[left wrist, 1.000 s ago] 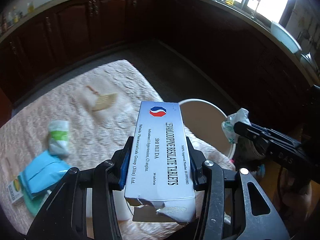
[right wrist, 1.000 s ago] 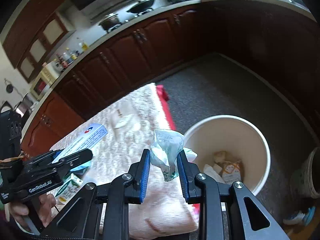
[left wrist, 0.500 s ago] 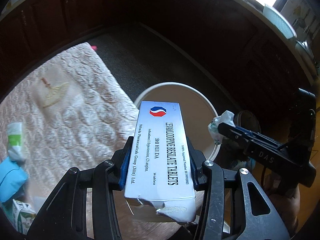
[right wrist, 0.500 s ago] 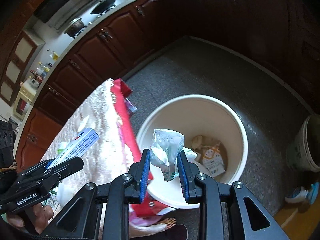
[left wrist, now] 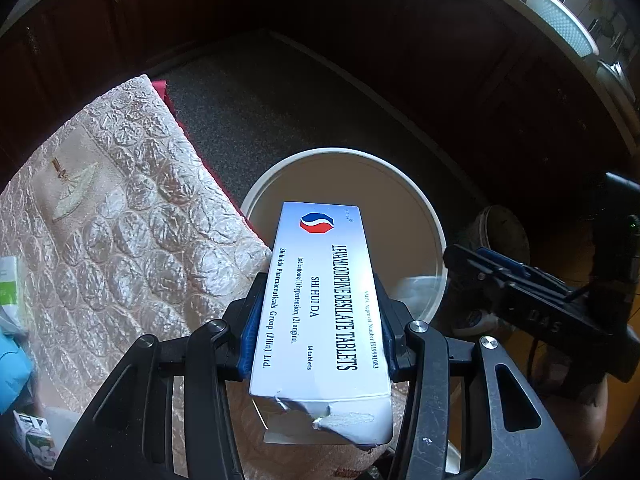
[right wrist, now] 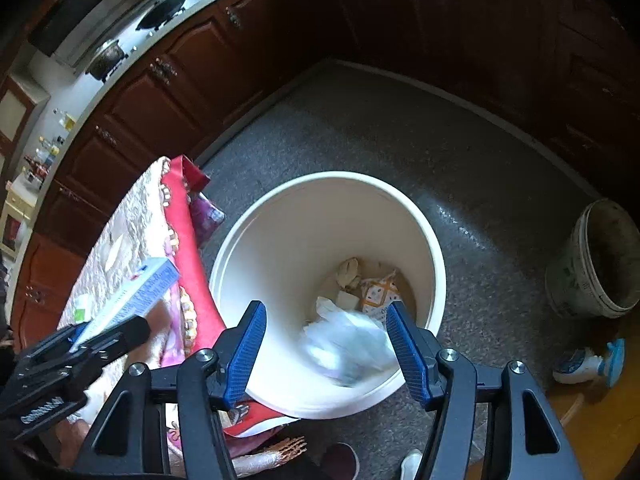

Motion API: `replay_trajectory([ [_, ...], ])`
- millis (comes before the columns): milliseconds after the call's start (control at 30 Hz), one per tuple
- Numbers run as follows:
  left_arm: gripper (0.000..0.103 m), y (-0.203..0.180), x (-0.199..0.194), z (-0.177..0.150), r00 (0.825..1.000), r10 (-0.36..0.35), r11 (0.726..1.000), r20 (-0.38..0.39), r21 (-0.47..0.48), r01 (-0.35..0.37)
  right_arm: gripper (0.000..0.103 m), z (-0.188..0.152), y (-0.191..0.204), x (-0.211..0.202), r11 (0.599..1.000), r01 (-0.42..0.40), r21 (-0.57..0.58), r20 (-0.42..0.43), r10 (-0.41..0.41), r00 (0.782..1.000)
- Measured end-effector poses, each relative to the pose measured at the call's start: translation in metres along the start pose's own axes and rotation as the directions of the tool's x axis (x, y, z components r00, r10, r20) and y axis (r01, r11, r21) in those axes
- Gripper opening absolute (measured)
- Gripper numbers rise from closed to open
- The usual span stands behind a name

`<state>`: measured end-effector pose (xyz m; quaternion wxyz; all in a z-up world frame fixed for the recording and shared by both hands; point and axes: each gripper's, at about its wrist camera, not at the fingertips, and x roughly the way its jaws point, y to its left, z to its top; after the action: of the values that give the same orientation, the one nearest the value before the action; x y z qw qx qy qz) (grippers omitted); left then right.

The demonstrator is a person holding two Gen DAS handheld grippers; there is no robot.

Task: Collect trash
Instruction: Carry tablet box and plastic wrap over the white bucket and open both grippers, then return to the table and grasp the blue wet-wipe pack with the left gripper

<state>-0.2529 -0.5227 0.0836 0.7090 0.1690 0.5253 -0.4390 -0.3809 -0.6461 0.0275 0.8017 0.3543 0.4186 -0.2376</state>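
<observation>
A white tablet box (left wrist: 324, 300) with a torn near end is clamped lengthwise in my left gripper (left wrist: 320, 320), which is shut on it; the box's far end reaches over the rim of the white bucket (left wrist: 424, 216). In the right wrist view my right gripper (right wrist: 325, 320) hangs over the bucket (right wrist: 280, 220) with its jaws opening. A crumpled clear wrapper (right wrist: 348, 344) shows blurred between the blue pads (right wrist: 404, 344), touching neither. Several trash pieces lie at the bucket's bottom. The box (right wrist: 148, 286) and the left gripper (right wrist: 132, 328) appear at the left.
A table with a cream quilted cloth (left wrist: 120, 220) over red fabric stands left of the bucket, with a green-white packet (left wrist: 8, 280), a blue packet (left wrist: 12, 360) and a small carton (left wrist: 32, 436) on it. A grey pail (right wrist: 600, 264) and a spray bottle (right wrist: 588, 360) stand on the floor at the right. Dark cabinets surround.
Both grippers have moved from above the table to over the bucket and tilted downward. The right jaws have spread apart and let go of the wrapper. The left grip on the box is unchanged.
</observation>
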Motion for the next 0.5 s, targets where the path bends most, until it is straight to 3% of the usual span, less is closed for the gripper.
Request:
replay_trajectory([
  [200,0.060,-0.001,0.002,0.002,0.999,-0.040,0.999,0.004,-0.027,0.041,0.060,0.002,-0.005,-0.010,1.000,-0.009,0.019,0.013,0.009,1.000],
  [500,0.060,0.010,-0.020,-0.005,0.999,-0.035,0.999,0.028,-0.032,0.035,0.061,0.006,0.004,-0.019,1.000,-0.022,0.010,0.036,0.021,0.999],
])
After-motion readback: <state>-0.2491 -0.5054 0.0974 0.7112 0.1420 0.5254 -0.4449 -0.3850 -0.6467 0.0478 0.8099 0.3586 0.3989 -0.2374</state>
